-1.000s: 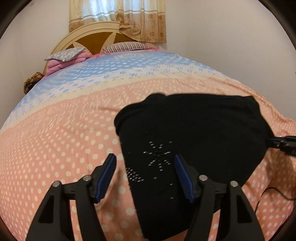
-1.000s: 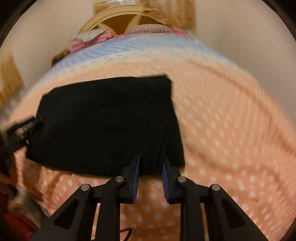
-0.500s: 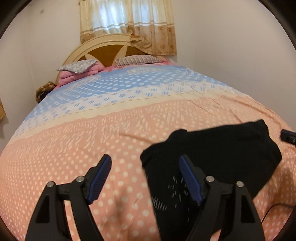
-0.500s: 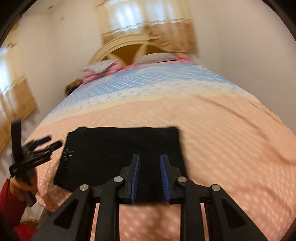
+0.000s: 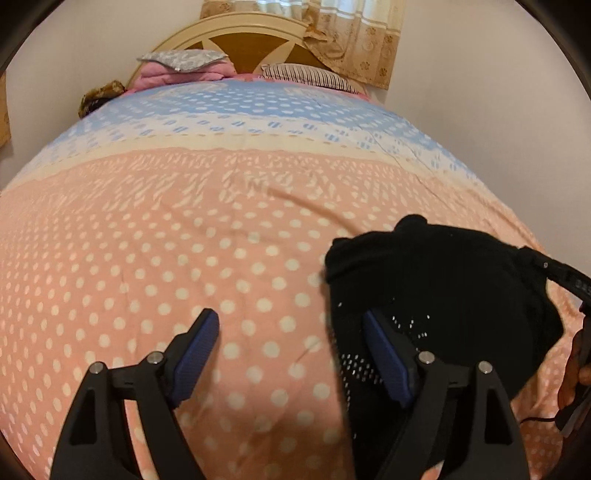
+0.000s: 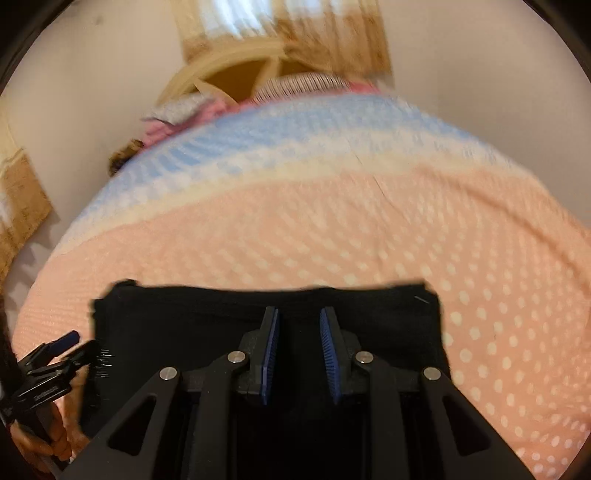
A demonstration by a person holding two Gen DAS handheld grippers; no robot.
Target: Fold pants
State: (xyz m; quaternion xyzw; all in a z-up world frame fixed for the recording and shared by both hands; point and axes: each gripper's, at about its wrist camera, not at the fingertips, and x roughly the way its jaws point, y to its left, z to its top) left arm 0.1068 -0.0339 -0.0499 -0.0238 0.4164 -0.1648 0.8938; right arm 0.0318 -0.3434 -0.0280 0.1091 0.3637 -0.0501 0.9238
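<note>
The black pants (image 5: 443, 288) lie folded into a compact rectangle on the bed, at the lower right of the left wrist view and across the lower middle of the right wrist view (image 6: 207, 325). My left gripper (image 5: 291, 343) is open and empty, its right finger at the pants' left edge, its left finger over bare bedspread. It also shows at the left edge of the right wrist view (image 6: 74, 347). My right gripper (image 6: 297, 332) hovers over the pants' middle, jaws a little apart, holding nothing. It shows at the right edge of the left wrist view (image 5: 554, 273).
The peach, white-dotted bedspread (image 5: 184, 240) turns cream and blue farther back. Pillows (image 5: 306, 74) and a pink blanket pile (image 5: 177, 74) lie against the wooden headboard (image 5: 251, 40). White walls flank the bed. A curtain (image 5: 362, 33) hangs behind.
My right gripper has moved forward over the pants and opened slightly. My left gripper has dipped back toward the bed, its right finger at the pants' left edge.
</note>
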